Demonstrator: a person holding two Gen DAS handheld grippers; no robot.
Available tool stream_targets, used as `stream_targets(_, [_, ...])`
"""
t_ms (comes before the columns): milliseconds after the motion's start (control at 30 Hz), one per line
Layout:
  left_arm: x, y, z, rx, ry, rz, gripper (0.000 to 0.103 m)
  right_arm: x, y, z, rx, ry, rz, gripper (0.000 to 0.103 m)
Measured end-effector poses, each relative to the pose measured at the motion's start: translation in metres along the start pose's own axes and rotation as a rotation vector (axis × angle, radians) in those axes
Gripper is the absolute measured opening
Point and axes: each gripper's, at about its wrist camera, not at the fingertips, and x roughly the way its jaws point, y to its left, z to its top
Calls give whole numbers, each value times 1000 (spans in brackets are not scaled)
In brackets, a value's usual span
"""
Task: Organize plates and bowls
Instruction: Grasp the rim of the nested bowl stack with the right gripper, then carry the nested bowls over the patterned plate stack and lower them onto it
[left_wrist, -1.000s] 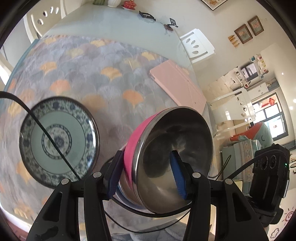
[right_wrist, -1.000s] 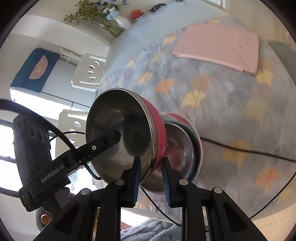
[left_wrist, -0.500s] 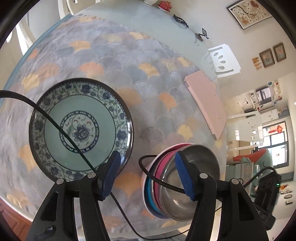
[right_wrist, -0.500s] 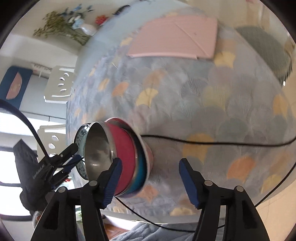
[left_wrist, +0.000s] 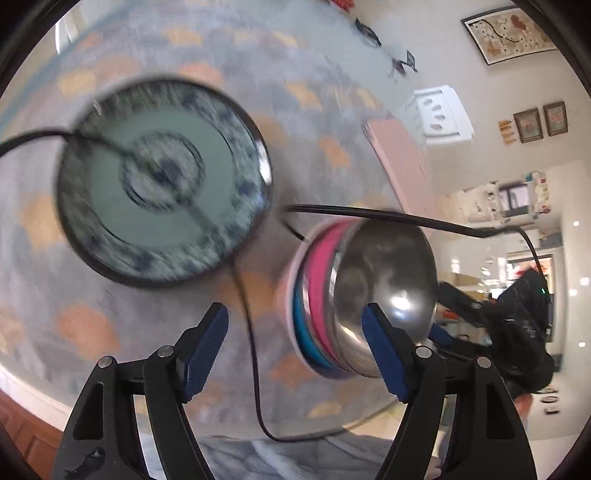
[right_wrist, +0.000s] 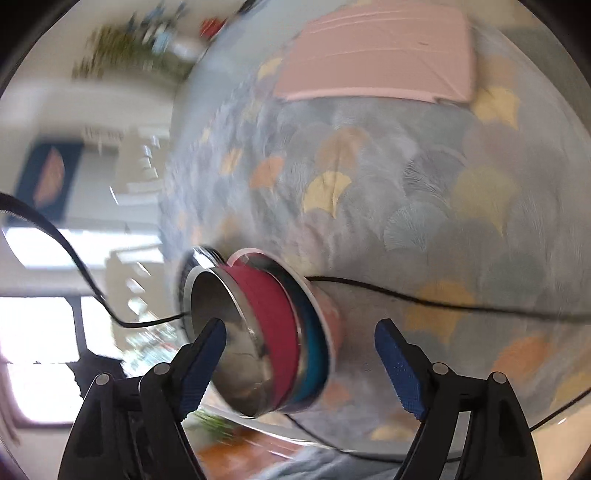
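1. On the worktop (left_wrist: 110, 332), which a patterned cloth covers, the bowls (left_wrist: 354, 295) stand nested in one stack: a steel bowl with pink outside on top, a blue one and a pale one under it.
2. Beside the stack, near but not touching as far as I can tell, lies the plate (left_wrist: 162, 184) with the blue border. This view is blurred, so the gap is not sure.
3. Left claw (left_wrist: 295, 354) has its jaws wide apart and holds nothing; one finger is in front of the steel bowl, the other over bare cloth.
4. Right claw (right_wrist: 299, 362) also has its jaws wide apart and is empty; the stack (right_wrist: 266, 339) is between its fingers in the picture, but no pad presses on it.
5. My judgement: the step of stacking the bowls looks finished, and the plate is what remains.
6. The next move calls for one claw to go to the plate rim, close on it at a low angle, and lift without catching the black cable (left_wrist: 247, 332) that runs across the plate and the cloth.
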Motion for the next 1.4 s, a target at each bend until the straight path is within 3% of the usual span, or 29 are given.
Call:
stream_targets(167, [27, 8, 4, -48, 41, -22, 73, 41, 9, 2, -108, 95, -40, 81])
stream_targets(333, [35, 4, 3, -55, 62, -59, 73, 60, 1, 8, -66, 168, 57, 81])
stream_targets(433, [38, -7, 0, -29, 75, -86, 72, 66, 2, 9, -58, 179, 61, 67])
stream_targets(567, [23, -24, -2, 36, 18, -23, 72, 59, 23, -2, -166, 179, 7, 54])
stream_targets(633, [9, -21, 0, 13, -26, -54, 72, 54, 34, -4, -216, 170, 28, 48])
stream_targets(733, [-12, -22, 2, 11, -81, -95, 72, 53, 50, -7, -238, 190, 103, 46])
stream_targets(833, [-13, -16, 7, 20, -103, -55, 69, 71, 72, -13, -309, 263, 153, 21])
stream_targets(900, [-10, -2, 12, -31, -79, -59, 71, 83, 80, -18, -352, 269, 41, 21])
stream_targets(933, [-12, 3, 12, -50, -78, -67, 71, 84, 79, -19, -346, 279, 38, 22])
stream_targets(1000, [-18, 12, 10, -72, -95, -51, 71, 81, 71, -17, -303, 308, 56, 36])
stream_targets(1033, [-19, 14, 10, -80, -100, -45, 71, 74, 66, -15, -281, 304, 58, 53])
stream_targets(1067, [-22, 17, 10, -91, -105, -47, 71, 66, 63, -14, -267, 292, 66, 63])
stream_targets(1167, [-26, 19, 7, -107, -125, -64, 72, 42, 57, -8, -296, 266, 49, 76])
stream_targets(1300, [-16, 19, 11, -105, -94, -57, 73, 22, 48, 14, -319, 149, -67, 80])
stream_targets(1400, [-6, 17, 12, -97, -61, -62, 73, 29, 47, 23, -321, 161, -72, 80])
